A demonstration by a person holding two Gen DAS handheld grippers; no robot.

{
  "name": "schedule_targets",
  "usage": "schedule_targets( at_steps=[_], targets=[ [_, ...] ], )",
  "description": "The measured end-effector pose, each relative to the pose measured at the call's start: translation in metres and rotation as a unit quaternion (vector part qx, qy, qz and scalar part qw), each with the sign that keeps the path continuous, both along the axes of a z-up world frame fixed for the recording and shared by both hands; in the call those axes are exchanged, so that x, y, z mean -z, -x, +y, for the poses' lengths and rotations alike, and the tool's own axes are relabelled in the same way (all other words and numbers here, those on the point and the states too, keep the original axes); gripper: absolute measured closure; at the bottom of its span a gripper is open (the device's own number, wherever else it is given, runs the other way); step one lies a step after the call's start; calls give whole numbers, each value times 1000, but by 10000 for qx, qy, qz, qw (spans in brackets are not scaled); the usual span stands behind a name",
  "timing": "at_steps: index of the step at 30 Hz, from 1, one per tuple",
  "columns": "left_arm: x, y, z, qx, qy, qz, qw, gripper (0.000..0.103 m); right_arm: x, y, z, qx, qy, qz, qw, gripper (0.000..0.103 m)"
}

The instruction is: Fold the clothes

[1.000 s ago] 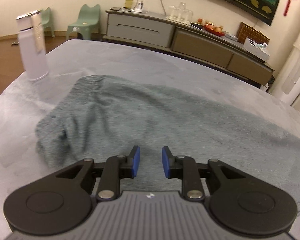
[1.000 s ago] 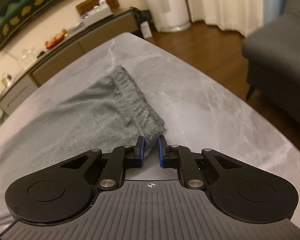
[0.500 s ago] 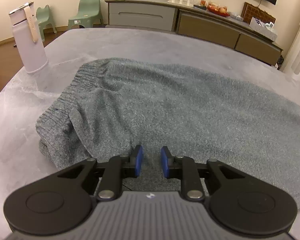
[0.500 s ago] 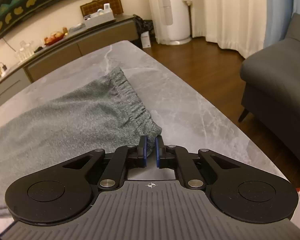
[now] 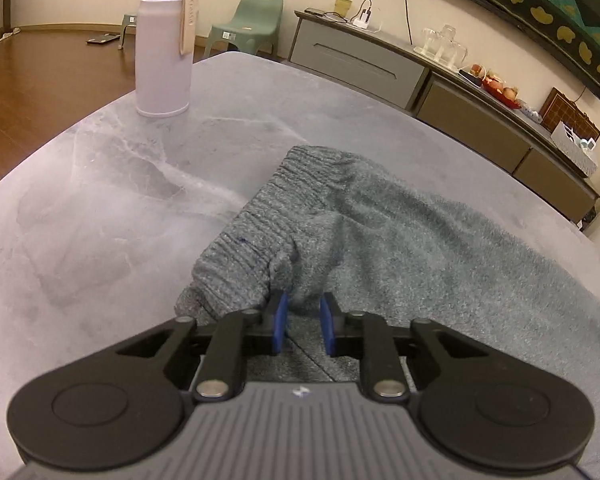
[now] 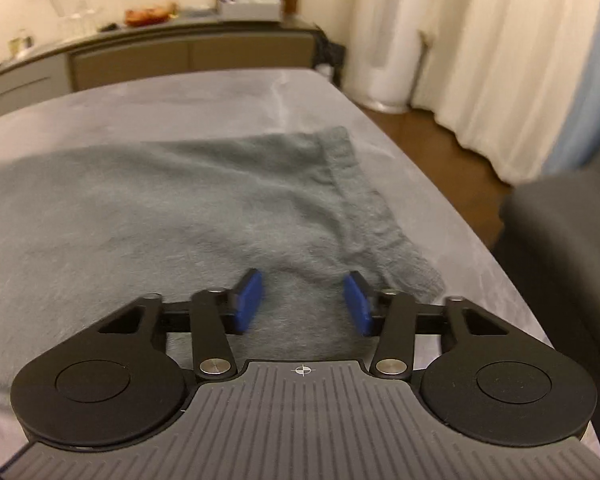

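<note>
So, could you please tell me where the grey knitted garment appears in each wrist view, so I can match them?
Left wrist view: the grey knitted garment fills the centre and right, its ribbed end bunched just ahead of the left gripper.
Right wrist view: it spreads across the left and centre, its hemmed edge at right, beneath the open right gripper.
Shared landmark: the long sideboard behind the table.

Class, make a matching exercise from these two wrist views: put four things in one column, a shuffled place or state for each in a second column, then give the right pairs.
Things:
1. bottle
2. sweater
3. left tongs
4. right tongs

Places or states:
A. spread wide open, gripping nothing
B. standing upright near the table's far corner
C. narrow gap, cloth bunched at the tips
D. lying across the table

Pairs: 1-B, 2-D, 3-C, 4-A
</note>
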State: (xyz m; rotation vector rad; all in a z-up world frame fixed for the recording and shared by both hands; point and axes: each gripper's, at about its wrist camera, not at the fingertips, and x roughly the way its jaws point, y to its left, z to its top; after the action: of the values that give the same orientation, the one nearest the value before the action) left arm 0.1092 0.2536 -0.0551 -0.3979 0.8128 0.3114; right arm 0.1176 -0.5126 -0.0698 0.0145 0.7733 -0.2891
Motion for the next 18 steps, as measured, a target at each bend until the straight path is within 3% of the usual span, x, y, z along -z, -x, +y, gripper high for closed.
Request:
schedule_targets(
  at_steps=[1,3,4,5,7,9,11,12,14,18],
  targets=[
    [-4,2,-5,64,-65,-62,9999,76,-4,2,-1,72,-53,-88,9999,50],
    [-9,5,-12,236,-312,-188,9991,55,-12,6,-4,208,-153,-278,9993,54],
    [-6,2,-10,184,-398,-111,9990,57,-16,9,1,83,-73,-459,9989,52],
    [-5,1,-8,144,-436,-73,9989,63,-12,7,1,135,-41,-349,9993,46],
    [-12,8,-1,154,-163,-288,9993,61,-2,2,0,277,12,-69,9996,46],
    [-22,19,4,132,46,-598,9981,40,-10,1,8,409,183,-18,9990,51],
    [-28,31,16,-14,267,-845,9961,26,-33,7,36,379,536,-372,9972,51],
    [-29,36,24,-100,410,-905,9950,25,-44,11,56,204,609,-561,9964,48],
    [-21,38,41,-241,830,-832,9928,25,-59,17,96,-160,634,-820,9945,34],
    [-6,47,72,-607,1660,-774,9812,25,-64,24,178,-722,499,-984,9913,32]
  ],
)
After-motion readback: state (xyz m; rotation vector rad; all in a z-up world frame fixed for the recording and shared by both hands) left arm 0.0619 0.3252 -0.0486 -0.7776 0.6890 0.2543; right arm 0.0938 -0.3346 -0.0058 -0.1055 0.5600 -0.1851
